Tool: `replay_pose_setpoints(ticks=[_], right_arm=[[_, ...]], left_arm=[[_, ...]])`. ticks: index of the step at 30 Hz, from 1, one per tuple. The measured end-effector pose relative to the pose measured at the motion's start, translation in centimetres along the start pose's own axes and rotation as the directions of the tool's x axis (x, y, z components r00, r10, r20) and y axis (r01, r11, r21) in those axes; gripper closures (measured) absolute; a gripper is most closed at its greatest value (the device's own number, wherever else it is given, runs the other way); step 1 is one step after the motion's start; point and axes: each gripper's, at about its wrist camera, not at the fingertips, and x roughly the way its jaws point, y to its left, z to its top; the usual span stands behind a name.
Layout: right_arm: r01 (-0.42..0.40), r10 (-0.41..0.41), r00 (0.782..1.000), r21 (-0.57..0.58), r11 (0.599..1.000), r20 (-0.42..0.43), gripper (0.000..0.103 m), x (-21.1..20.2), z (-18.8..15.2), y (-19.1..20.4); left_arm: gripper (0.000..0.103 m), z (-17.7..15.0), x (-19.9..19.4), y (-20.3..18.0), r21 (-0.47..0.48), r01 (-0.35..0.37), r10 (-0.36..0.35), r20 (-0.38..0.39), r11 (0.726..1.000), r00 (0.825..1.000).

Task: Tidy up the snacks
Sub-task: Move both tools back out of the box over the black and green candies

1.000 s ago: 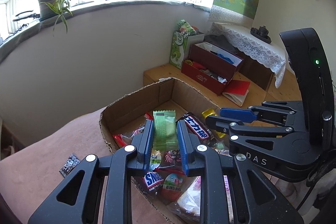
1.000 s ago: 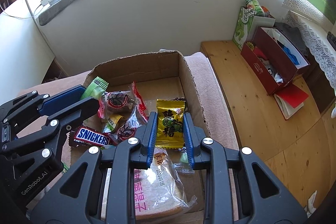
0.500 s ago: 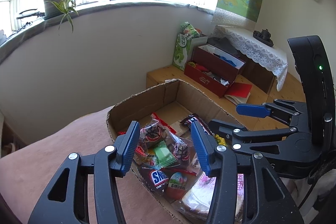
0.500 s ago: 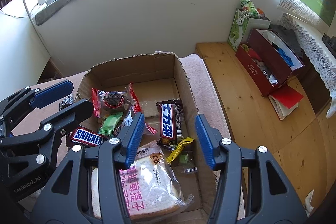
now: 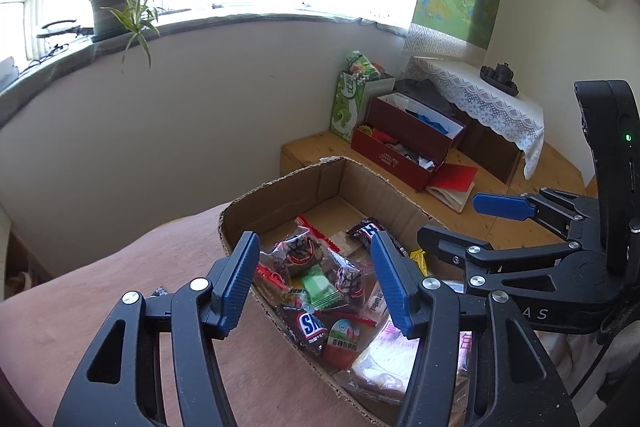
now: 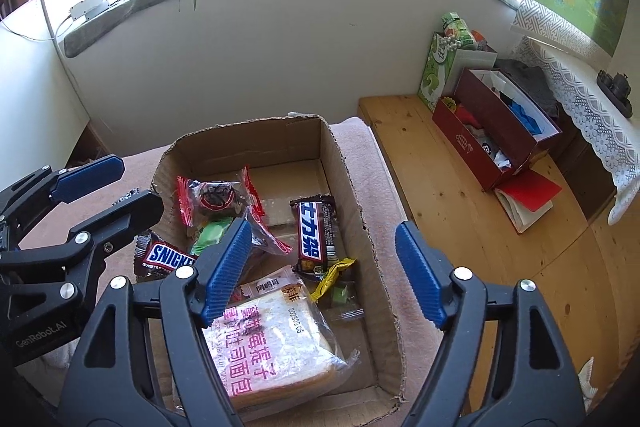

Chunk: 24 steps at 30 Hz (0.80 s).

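Above the cardboard box (image 6: pixel 348 163), both claws empty.

Wrapped snacks (image 6: pixel 312 235) piled in cardboard box (image 6: pixel 352 187)

Brown cardboard box (image 6: pixel 348 163), green candy (image 5: pixel 318 285), yellow wrapper (image 6: pixel 334 273).

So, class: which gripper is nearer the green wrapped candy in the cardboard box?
Left. The left gripper hangs right above the green candy, jaws opening, empty. The right gripper hangs beside it, over the bread bag.
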Motion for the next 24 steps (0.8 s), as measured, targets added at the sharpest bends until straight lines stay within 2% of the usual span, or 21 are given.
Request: replay_pose_setpoints(ticks=[9, 19, 24], right_arm=[[-0.025, 0.027, 0.999, -0.027, 0.999, 0.043, 0.026, -2.4, -1.1, 2.8], [-0.100, 0.113, 0.988, -0.123, 0.987, 0.102, 0.026, -5.8, -3.7, 8.9], [-0.144, 0.163, 0.982, -0.179, 0.973, 0.099, 0.026, -6.8, -5.3, 12.3]], left_arm=[[0.046, -0.6, -1.9, 1.8, -0.020, -0.027, 0.027, 0.021, 0.999, 0.999], [0.046, -1.9, -4.2, 7.2, -0.100, -0.082, 0.085, 0.029, 0.992, 0.996], [0.046, -2.8, -5.2, 9.7, -0.143, -0.098, 0.103, 0.029, 0.985, 0.994]])
